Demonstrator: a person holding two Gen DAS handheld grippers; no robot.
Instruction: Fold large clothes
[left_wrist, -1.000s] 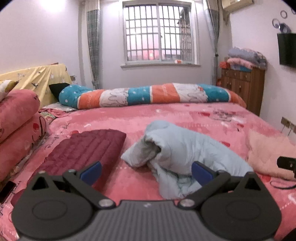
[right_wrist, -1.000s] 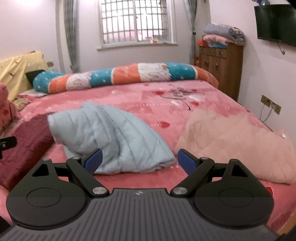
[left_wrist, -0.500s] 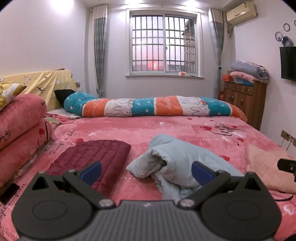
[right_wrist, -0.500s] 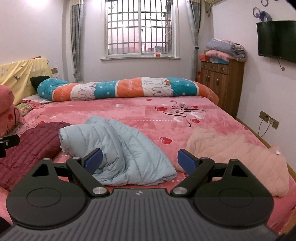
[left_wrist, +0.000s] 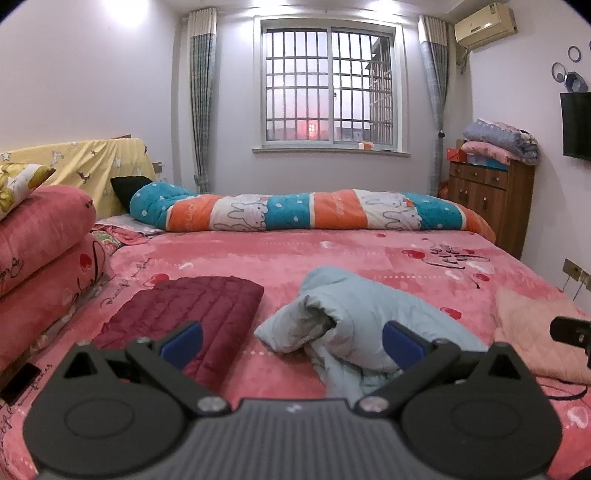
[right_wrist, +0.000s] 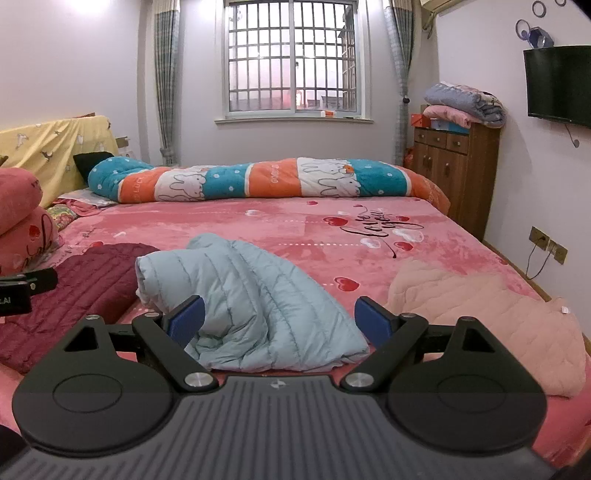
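Note:
A light blue quilted jacket (left_wrist: 343, 317) (right_wrist: 258, 299) lies crumpled in a heap on the pink bed, just beyond both grippers. A folded dark red quilted garment (left_wrist: 184, 314) (right_wrist: 81, 291) lies flat to its left. A pale pink quilted garment (right_wrist: 480, 310) (left_wrist: 535, 332) is spread to its right. My left gripper (left_wrist: 291, 341) is open and holds nothing, hovering short of the blue jacket. My right gripper (right_wrist: 279, 319) is open too, with the jacket's near edge seen between its blue pads but not touched.
The pink bedspread (right_wrist: 332, 229) has a long striped rolled quilt (left_wrist: 314, 214) along its far side. Rolled pink bedding (left_wrist: 40, 251) is stacked at the left. A wooden cabinet (right_wrist: 454, 173) with folded blankets stands by the right wall, near a wall socket and cable (right_wrist: 539, 243).
Both grippers have risen and pulled back from the bed, so the garments look smaller and lower in view. The jaws stayed open; the clothes have not moved.

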